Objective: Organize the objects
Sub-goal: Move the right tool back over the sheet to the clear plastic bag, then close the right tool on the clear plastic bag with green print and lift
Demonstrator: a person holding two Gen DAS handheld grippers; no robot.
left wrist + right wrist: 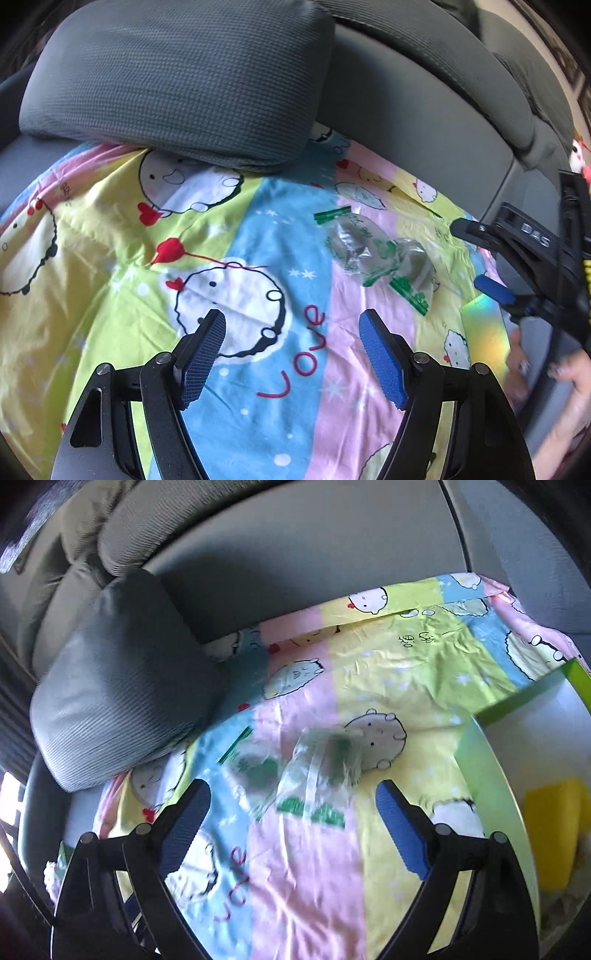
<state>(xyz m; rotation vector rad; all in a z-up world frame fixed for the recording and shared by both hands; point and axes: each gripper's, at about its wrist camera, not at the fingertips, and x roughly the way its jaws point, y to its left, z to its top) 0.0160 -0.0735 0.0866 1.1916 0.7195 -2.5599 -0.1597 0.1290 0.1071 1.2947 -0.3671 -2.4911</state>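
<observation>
Crumpled clear plastic bags with green print (369, 251) lie on a cartoon-print sheet (240, 221) spread over a sofa seat. My left gripper (291, 315) hovers over the sheet to the left of them, open and empty. My right gripper (476, 256) comes in from the right edge beside the bags, held by a hand (569, 373). In the right wrist view the bags (314, 771) are blurred, just ahead of and partly between the right gripper's (293, 786) wide-open fingers. Its blue pads do not touch them.
A grey cushion (177, 81) rests on the sheet's far edge against the sofa back, at the left (122, 686) in the right wrist view. A green-rimmed container (517, 716) with a yellow block (557, 830) inside stands at the right. The sofa back (295, 561) rises behind.
</observation>
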